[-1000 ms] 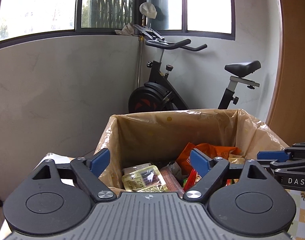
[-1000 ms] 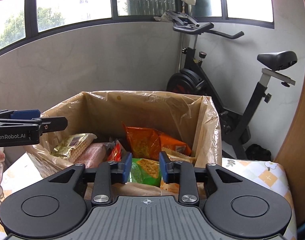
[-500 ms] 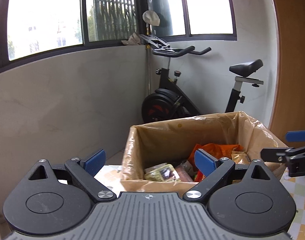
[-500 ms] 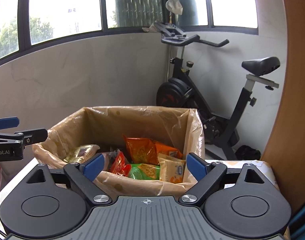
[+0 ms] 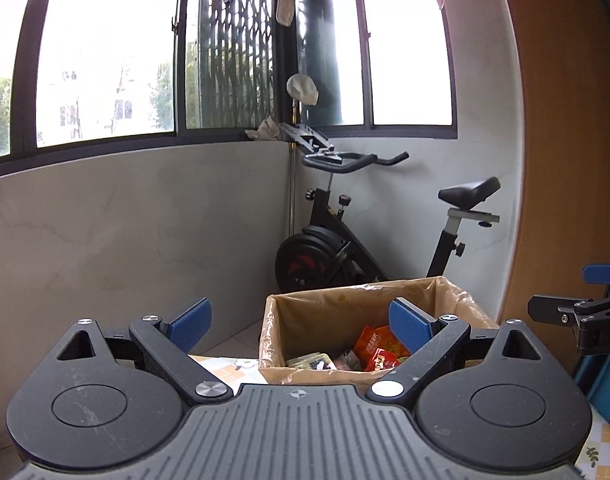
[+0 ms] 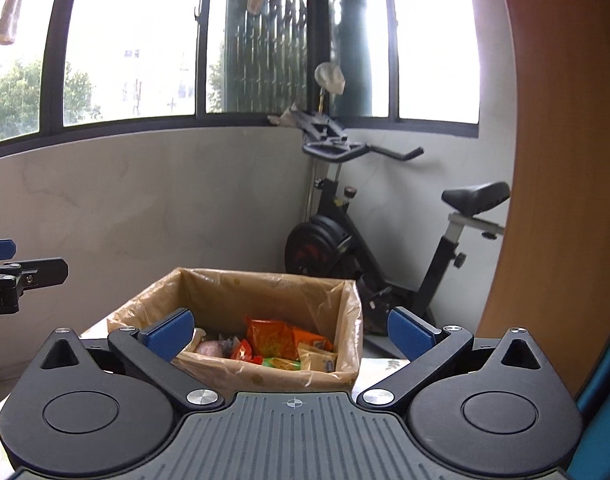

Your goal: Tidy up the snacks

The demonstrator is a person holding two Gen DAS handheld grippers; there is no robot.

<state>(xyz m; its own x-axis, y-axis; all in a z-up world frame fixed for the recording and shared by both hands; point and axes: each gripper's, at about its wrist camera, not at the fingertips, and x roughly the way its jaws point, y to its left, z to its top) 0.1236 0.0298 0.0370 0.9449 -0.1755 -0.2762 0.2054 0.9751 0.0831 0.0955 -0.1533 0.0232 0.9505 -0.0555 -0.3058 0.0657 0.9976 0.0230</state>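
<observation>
While standing wide and empty, right gripper (image 6: pixel 291 330) jaws just opening further, left gripper (image 5: pixel 301 324) likewise; sitting ahead on table (image 6: pixel 381 364): one lined box (image 6: pixel 233 288) holding snacks (image 6: pixel 271 342); behind, one exercise bike (image 6: pixel 345 240).

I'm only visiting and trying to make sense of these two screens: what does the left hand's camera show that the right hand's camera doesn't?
Only the left view shows the right gripper poking in from the right edge, and a pale flat packet in the box. Only the right view shows the left gripper at the left edge, plus a green packet and a yellow one. Both show the bag-lined box, its orange snack bag, the exercise bike and the windows. Each camera's own jaws stand open and empty.
</observation>
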